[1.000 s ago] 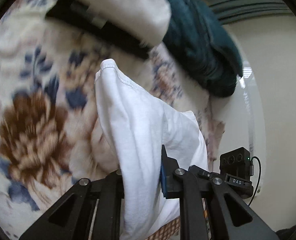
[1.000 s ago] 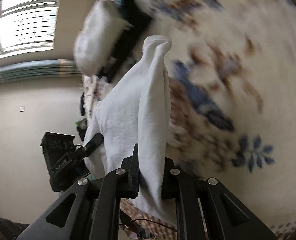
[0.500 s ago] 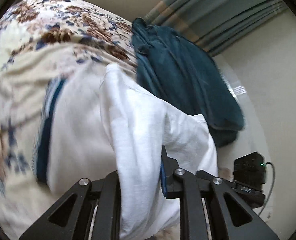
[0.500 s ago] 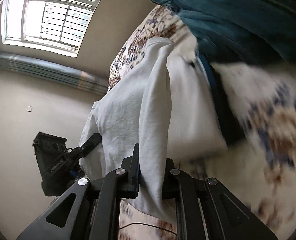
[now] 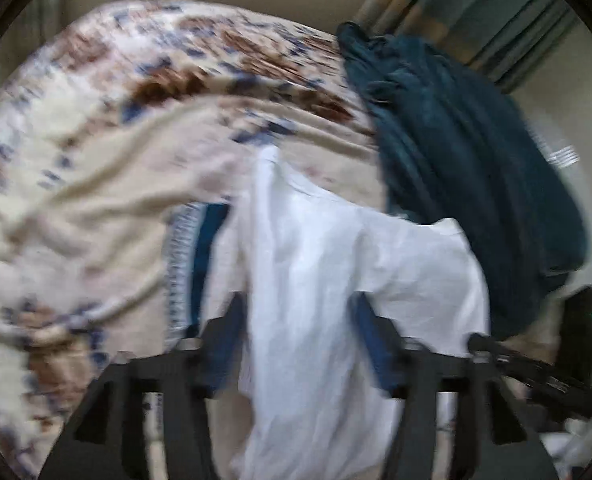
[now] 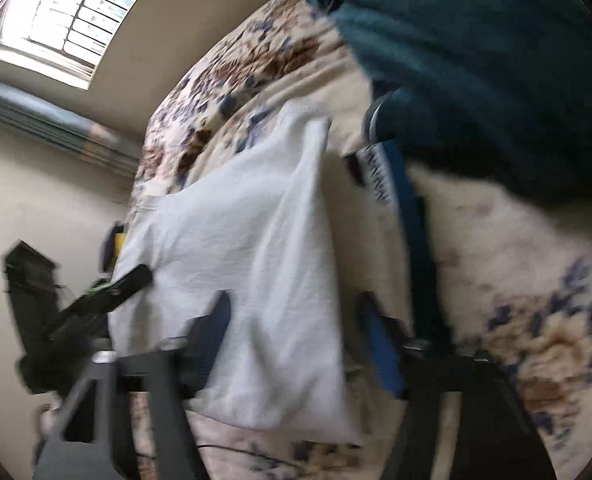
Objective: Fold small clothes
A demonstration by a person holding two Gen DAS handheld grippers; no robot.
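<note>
A: Where's the garment?

B: The white garment (image 5: 328, 280) hangs from the middle of the left wrist view down to 6 o'clock, falling between the two fingers of the left gripper (image 5: 296, 340). One corner of it peaks toward 12 o'clock, and a flap spreads out toward 3 o'clock.

A: Is the left gripper clamped on it?

B: No. Its jaws stand wide apart, with blue pads on either side of the cloth. The cloth passes through the gap; the picture is smeared, so I can't tell whether either pad touches it.

A: And the right side?

B: Much the same. The right gripper (image 6: 292, 336) is spread wide, and the white garment (image 6: 256, 260) lies across the gap, reaching from its tip at 12 o'clock down to 6 o'clock. The left finger sits against the cloth; the right finger stands beside its edge. Nothing looks pinched.

A: What's under it all?

B: A floral blanket (image 5: 116, 140) in cream, brown and blue, filling the 9 to 12 o'clock part of the left view. A folded piece with a blue band (image 5: 202, 264) lies just beside the garment at 9 o'clock. A dark teal cloth (image 5: 476, 180) is heaped at 2 o'clock.

A: Anything else?

B: In the right view, a window (image 6: 68, 20) at 10 o'clock, and the other gripper's black body (image 6: 56, 320) at 8 o'clock.
</note>
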